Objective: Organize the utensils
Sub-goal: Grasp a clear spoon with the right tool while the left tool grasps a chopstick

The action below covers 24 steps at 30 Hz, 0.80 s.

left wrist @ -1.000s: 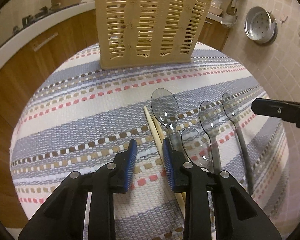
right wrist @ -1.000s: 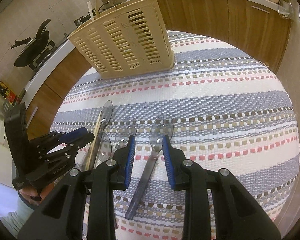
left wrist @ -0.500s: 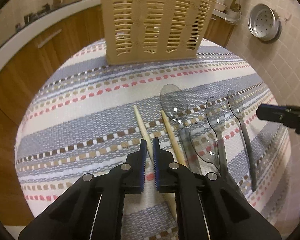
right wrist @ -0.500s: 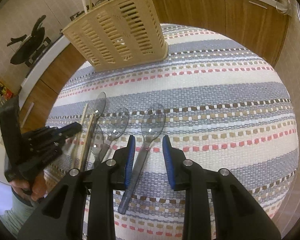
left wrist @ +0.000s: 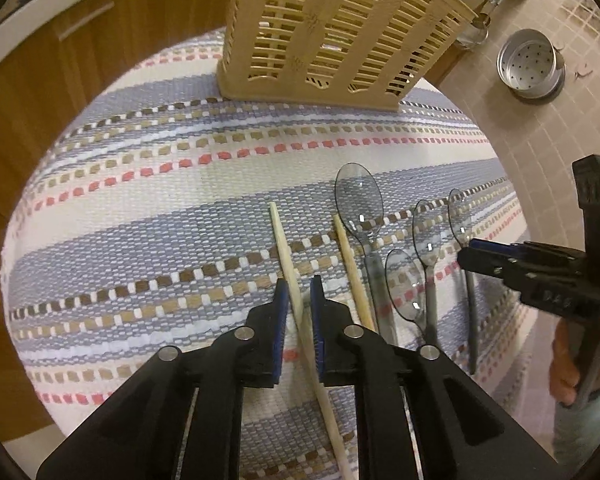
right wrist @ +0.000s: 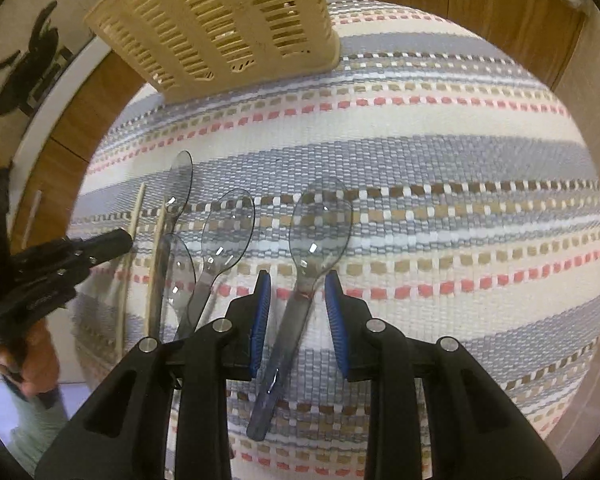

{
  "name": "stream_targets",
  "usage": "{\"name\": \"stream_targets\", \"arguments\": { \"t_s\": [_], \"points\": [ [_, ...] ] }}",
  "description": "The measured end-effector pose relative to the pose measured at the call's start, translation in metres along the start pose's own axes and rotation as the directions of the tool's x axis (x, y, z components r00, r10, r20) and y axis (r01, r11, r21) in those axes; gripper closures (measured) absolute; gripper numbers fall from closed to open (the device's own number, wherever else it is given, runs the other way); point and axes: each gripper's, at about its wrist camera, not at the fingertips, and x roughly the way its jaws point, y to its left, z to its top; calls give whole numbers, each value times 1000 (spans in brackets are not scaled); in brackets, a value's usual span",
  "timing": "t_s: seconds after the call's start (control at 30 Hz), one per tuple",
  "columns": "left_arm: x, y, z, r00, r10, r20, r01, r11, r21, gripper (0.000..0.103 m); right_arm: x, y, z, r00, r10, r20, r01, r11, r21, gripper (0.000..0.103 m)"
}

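My left gripper [left wrist: 299, 286] is shut on a pale wooden chopstick [left wrist: 286, 248] that slants across the striped cloth. A second chopstick [left wrist: 350, 264] lies just to its right. Several clear plastic spoons [left wrist: 360, 204] lie in a row right of the chopsticks. My right gripper [right wrist: 297, 280] is open, its jaws on either side of the rightmost clear spoon's handle [right wrist: 296, 312] without touching it. The beige slotted utensil basket [left wrist: 340, 28] stands upright at the far side; it also shows in the right wrist view [right wrist: 224, 16].
A round table with a striped woven cloth [left wrist: 140, 184] holds everything. Wooden cabinets [left wrist: 80, 40] curve behind it. A perforated metal pot [left wrist: 530, 64] hangs on the tiled wall at right. The right gripper shows in the left wrist view [left wrist: 496, 260].
My left gripper closed on the left chopstick and moved closer to the table. My right gripper dropped lower over the rightmost spoon, so its handle now lies between the open jaws.
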Motion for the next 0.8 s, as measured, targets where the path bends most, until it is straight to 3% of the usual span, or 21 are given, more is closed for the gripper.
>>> {"name": "stream_targets", "arguments": {
  "t_s": [0.23,0.3,0.37,0.53,0.8],
  "points": [
    [8,-8,19,990,38,-137,-37,999,16,91,7,31,2,985,-170,-13,168,982,-88,79],
    [10,-8,23,985,64,-163,-62,998,12,98,9,39,0,981,-195,-4,194,975,-109,85],
    [11,-7,25,982,52,-180,-53,999,-1,98,10,43,0,980,-197,-3,195,973,-122,93],
    [10,3,24,987,36,-156,-40,999,-27,100,13,49,-2,982,-187,11,187,971,-152,93],
    [-12,13,7,998,-29,-49,25,997,-70,100,-7,33,-16,994,-96,50,102,984,-143,93]
  ]
}}
